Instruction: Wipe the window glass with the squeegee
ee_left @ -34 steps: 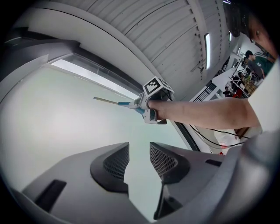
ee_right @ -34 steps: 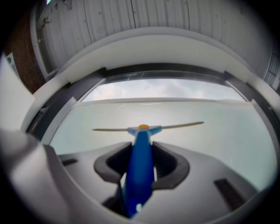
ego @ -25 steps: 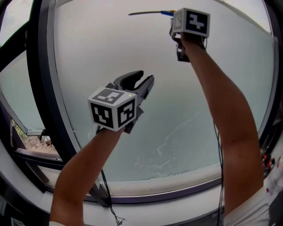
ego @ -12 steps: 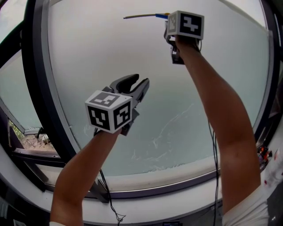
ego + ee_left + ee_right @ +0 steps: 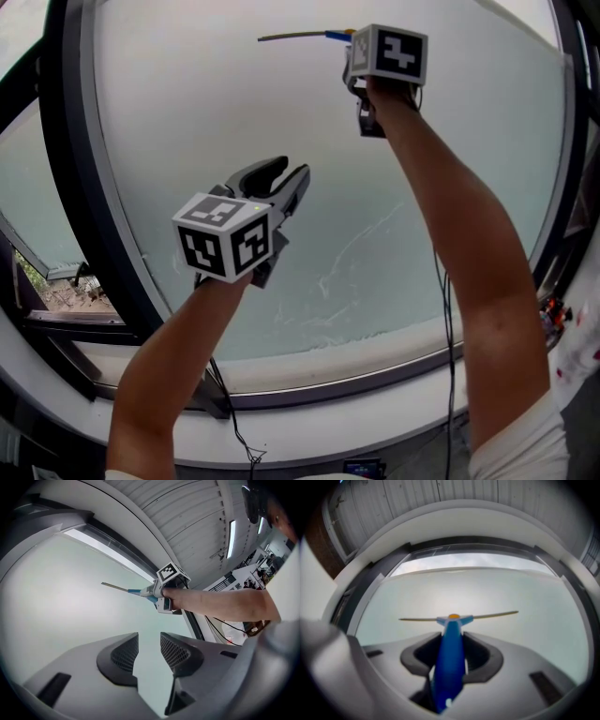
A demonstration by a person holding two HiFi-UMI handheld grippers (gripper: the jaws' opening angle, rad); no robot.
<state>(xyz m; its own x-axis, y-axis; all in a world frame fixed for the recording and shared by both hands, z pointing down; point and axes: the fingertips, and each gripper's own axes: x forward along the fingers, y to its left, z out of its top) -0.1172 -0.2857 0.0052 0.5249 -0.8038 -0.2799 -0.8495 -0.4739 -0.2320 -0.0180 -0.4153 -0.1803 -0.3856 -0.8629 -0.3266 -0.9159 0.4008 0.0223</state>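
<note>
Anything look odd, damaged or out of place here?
Only whitish streaks on the lower window glass, well below the squeegee that the right gripper holds near the top. Nothing looks damaged or askew.

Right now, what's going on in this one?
A person faces a window, arms raised. The right hand-held gripper is shut on the blue handle of a squeegee, holding its blade level high up on the window glass. The left hand-held gripper is raised lower down, with its jaws apart and nothing between them. Faint streaks show on the lower part of the pane.
</note>
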